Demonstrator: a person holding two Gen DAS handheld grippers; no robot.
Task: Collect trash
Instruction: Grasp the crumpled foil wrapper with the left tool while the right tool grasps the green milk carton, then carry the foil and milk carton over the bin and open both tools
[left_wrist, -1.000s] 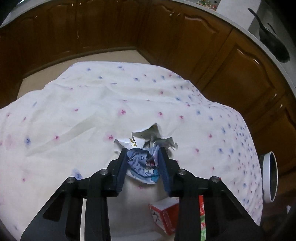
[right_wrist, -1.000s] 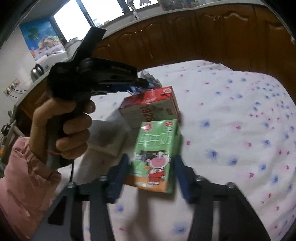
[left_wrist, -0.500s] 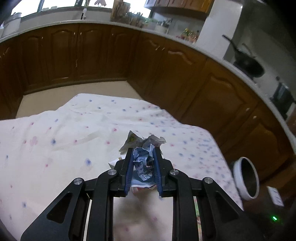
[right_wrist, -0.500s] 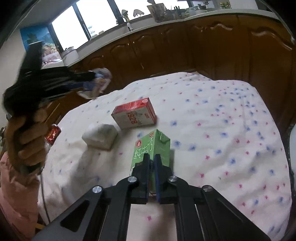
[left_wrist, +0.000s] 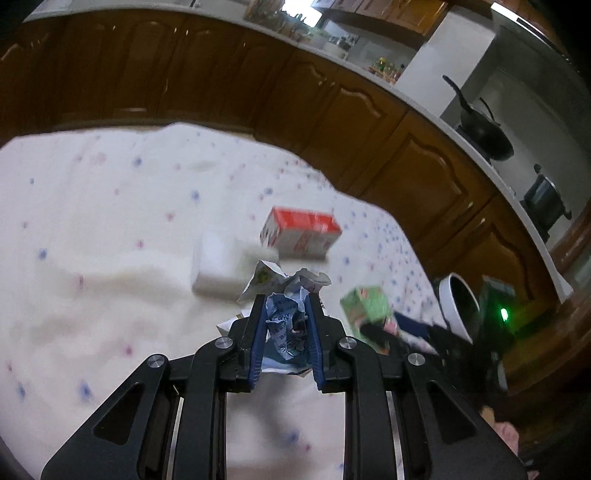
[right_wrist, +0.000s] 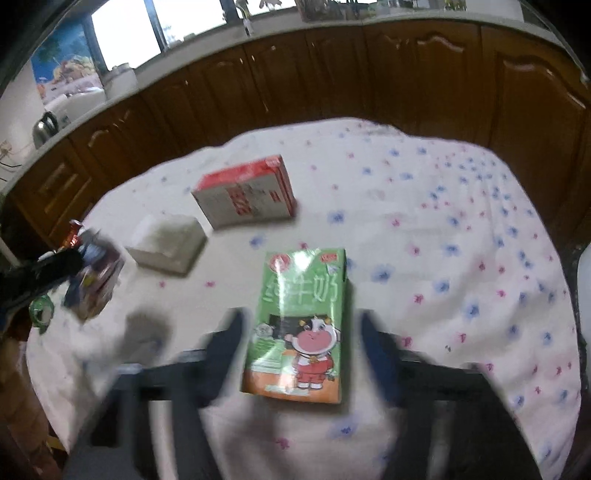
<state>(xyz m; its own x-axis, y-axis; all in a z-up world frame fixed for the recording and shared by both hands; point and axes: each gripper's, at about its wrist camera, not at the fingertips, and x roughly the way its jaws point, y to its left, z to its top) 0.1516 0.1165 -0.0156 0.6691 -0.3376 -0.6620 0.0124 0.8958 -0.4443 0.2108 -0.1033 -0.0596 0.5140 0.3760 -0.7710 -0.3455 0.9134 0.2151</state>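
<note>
My left gripper is shut on a crumpled paper wrapper with blue print and holds it above the table. It shows at the left of the right wrist view. My right gripper is open, its blurred fingers on either side of a green milk carton that lies flat on the flowered cloth. The green carton also shows in the left wrist view. A red and white carton lies farther back, also in the left wrist view.
A white block lies left of the red carton, also in the left wrist view. A white bin stands off the table's right edge. Brown cabinets surround the table. A pan sits on the counter.
My right gripper has opened from shut and now straddles the green carton. My left gripper, still holding the wrapper, has swung so that the cartons and white block come into its view.
</note>
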